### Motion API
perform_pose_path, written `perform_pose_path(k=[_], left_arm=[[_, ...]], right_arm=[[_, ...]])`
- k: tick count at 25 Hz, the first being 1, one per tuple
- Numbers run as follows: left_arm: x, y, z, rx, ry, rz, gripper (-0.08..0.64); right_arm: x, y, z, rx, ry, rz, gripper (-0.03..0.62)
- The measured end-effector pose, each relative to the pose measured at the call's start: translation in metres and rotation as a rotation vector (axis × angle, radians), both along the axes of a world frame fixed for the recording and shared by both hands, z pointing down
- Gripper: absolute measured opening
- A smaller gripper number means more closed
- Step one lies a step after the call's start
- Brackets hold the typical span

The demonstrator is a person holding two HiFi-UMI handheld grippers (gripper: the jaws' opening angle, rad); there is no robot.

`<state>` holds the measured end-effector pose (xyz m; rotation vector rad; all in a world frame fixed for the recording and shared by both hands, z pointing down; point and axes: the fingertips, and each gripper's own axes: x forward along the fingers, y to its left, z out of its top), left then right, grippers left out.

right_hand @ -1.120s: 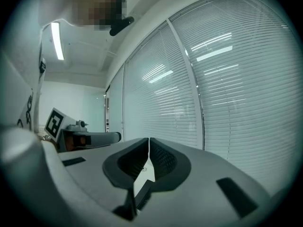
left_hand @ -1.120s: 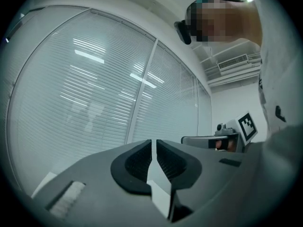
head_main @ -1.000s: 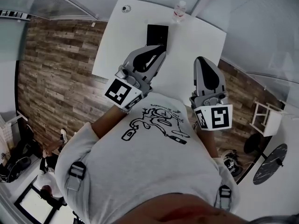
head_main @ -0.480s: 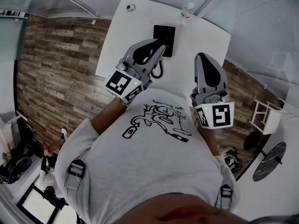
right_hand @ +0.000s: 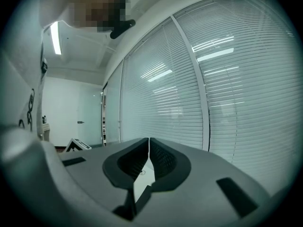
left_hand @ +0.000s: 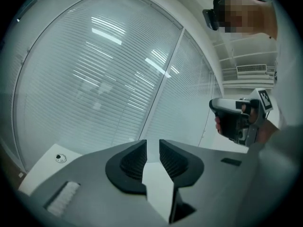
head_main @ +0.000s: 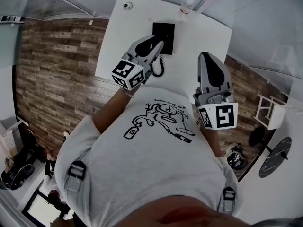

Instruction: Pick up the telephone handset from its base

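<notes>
In the head view a black telephone [head_main: 164, 36] lies on the white table [head_main: 199, 39], and its coiled cord [head_main: 159, 70] loops toward me. I cannot tell the handset from the base at this size. My left gripper [head_main: 157, 45] hovers just left of the phone, tips near its near edge. Its jaws have just been opening; in the left gripper view [left_hand: 152, 144] a narrow gap shows with nothing in it. My right gripper [head_main: 205, 56] hangs over the table's right side, away from the phone, its jaws [right_hand: 149, 141] shut and empty.
A clear bottle [head_main: 187, 5] stands at the table's far edge and a small round fitting [head_main: 127, 5] sits at its far left corner. Window blinds close off the far side. Wood floor lies left of the table; a white stool [head_main: 269, 118] stands right.
My left gripper has moved forward and down toward the phone and rolled a little. The right gripper has stayed almost where it was.
</notes>
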<state>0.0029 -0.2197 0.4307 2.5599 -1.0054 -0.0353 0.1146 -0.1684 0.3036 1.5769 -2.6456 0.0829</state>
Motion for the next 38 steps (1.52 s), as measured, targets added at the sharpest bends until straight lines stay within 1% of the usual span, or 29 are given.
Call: perform_pose_path(k=[4,9,13,17,19,25,32,35,38], left_arm=[[-0.001,-0.004,0.032,-0.035,-0.040,-0.001,0.067],[-0.003,-0.006,0.079,-0.111,-0.083,0.009,0.067],[-0.007,-0.011,0.115,-0.172,-0.114,-0.002,0.067],[-0.012,-0.019,0.150,-0.214,-0.155,-0.011,0.067],[-0.015,-0.022,0.168,-0.242,-0.172,-0.014,0.077],[-0.020,-0.035,0.213,-0.325,-0.183,-0.029,0.104],[-0.022,-0.056,0.248,-0.376,-0.195,-0.037,0.129],[-0.021,-0.063,0.263,-0.406,-0.202,-0.029,0.151],[-0.022,-0.070,0.274,-0.430,-0.194,-0.032,0.167]], right_arm=[[0.000,0.002,0.000,-0.001,0.003,0.003,0.008],[-0.003,0.004,-0.001,0.000,0.010,-0.001,0.008],[-0.004,0.004,0.000,-0.002,0.014,-0.005,0.008],[-0.002,0.002,0.002,-0.009,0.013,-0.001,0.008],[-0.001,0.002,0.003,-0.012,0.013,0.002,0.008],[-0.001,0.000,0.009,-0.025,0.017,0.003,0.008],[-0.001,-0.002,0.009,-0.034,0.022,0.006,0.008],[-0.001,-0.005,0.010,-0.043,0.025,0.011,0.009],[-0.002,-0.007,0.012,-0.049,0.027,0.013,0.008]])
